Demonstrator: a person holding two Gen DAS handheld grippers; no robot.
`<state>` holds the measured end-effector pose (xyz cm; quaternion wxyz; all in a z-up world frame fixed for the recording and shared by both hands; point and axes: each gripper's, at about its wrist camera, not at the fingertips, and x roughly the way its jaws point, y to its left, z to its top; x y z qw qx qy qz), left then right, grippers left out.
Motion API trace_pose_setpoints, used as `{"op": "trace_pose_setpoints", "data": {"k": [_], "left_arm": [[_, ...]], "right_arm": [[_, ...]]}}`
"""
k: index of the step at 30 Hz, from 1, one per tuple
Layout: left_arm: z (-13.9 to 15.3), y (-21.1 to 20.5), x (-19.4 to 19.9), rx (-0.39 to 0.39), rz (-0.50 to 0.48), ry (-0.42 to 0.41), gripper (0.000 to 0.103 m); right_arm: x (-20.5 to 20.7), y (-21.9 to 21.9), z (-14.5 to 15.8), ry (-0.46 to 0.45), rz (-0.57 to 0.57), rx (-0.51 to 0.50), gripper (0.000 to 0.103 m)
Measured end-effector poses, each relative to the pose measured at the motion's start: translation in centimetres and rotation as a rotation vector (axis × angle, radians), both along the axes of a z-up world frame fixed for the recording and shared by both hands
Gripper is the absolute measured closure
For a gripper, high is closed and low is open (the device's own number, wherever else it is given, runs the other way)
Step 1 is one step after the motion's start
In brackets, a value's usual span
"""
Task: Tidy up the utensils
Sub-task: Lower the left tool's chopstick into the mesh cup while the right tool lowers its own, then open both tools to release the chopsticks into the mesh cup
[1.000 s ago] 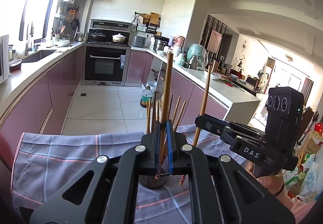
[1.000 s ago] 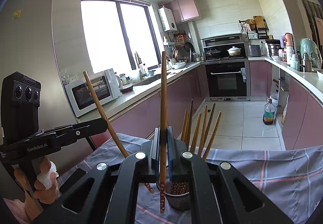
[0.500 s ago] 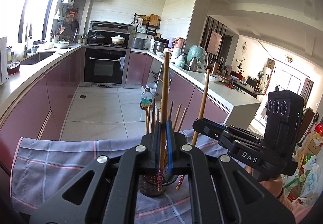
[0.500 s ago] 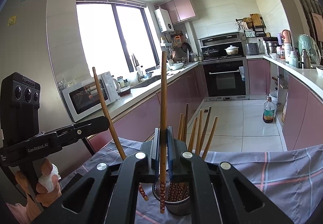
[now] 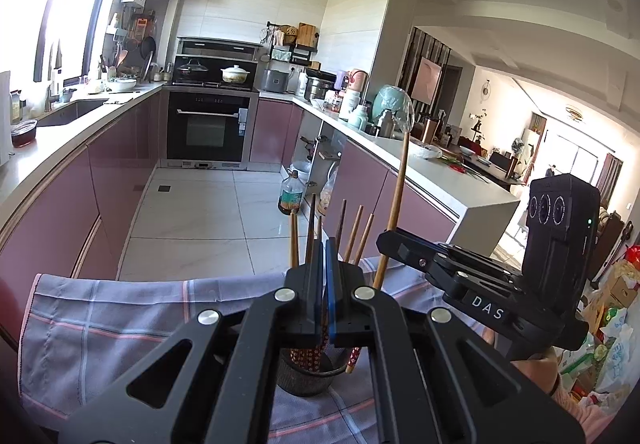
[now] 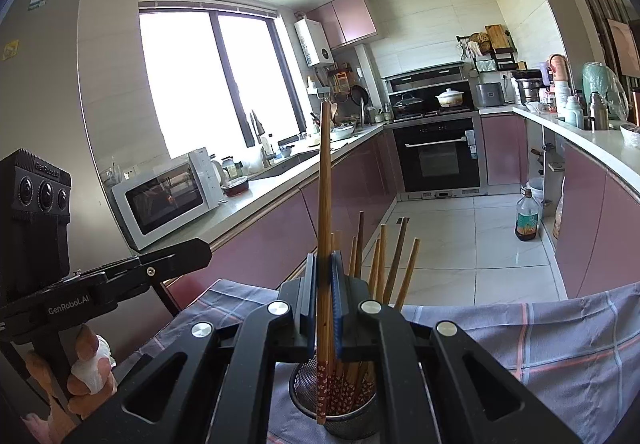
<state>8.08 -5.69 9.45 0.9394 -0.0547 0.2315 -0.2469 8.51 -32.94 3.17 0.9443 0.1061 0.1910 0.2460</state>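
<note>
A dark mesh utensil holder point(image 5: 304, 384) stands on a grey checked cloth point(image 5: 100, 324) with several wooden chopsticks point(image 5: 352, 232) upright in it. My left gripper point(image 5: 325, 244) hovers just over the holder; its jaws are closing and nothing shows between them. From the right wrist view the left gripper point(image 6: 206, 250) sits at the left, empty. My right gripper point(image 6: 324, 260) is shut on one long chopstick point(image 6: 324, 183), held upright. Its patterned lower end hangs at the rim of the holder point(image 6: 340, 416). The right gripper point(image 5: 382, 244) and its chopstick point(image 5: 400, 183) also show in the left wrist view.
The cloth point(image 6: 540, 344) covers a table whose far edge drops to the tiled kitchen floor. A person's hand point(image 6: 88, 372) grips the left tool's handle. A microwave point(image 6: 168, 195) stands on the left counter, an oil bottle point(image 6: 528, 217) on the floor.
The chopstick that stood in my left gripper has slid down out of the jaws into the holder, and the jaws have come together. The right gripper still holds its chopstick.
</note>
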Motion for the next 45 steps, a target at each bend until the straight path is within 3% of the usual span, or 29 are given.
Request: {"op": "trace_pose_setpoints", "data": {"k": [22,35,38,41,45], "left_arm": [[-5.5,-1.6,0.6,0.081,-0.005,0.117,0.101],[-6.1,-1.9,0.8,0.095,0.004,0.123,0.101],[-6.3,-2.0,0.9,0.094,0.003,0.126,0.098],[-6.7,-2.0,1.3,0.094,0.005,0.133,0.093],[-7.1,-1.7,1.6,0.092,0.010,0.141,0.086]], "right_arm": [[1.9,-0.6,-0.2,-0.007,-0.053,0.062,0.098],[3.2,1.0,-3.4,0.121,-0.013,-0.038,0.097],[3.6,1.5,-4.1,0.164,-0.017,-0.072,0.090],[3.7,1.5,-4.6,0.177,-0.034,-0.090,0.068],[3.5,1.7,-4.6,0.175,-0.033,-0.092,0.068]]}}
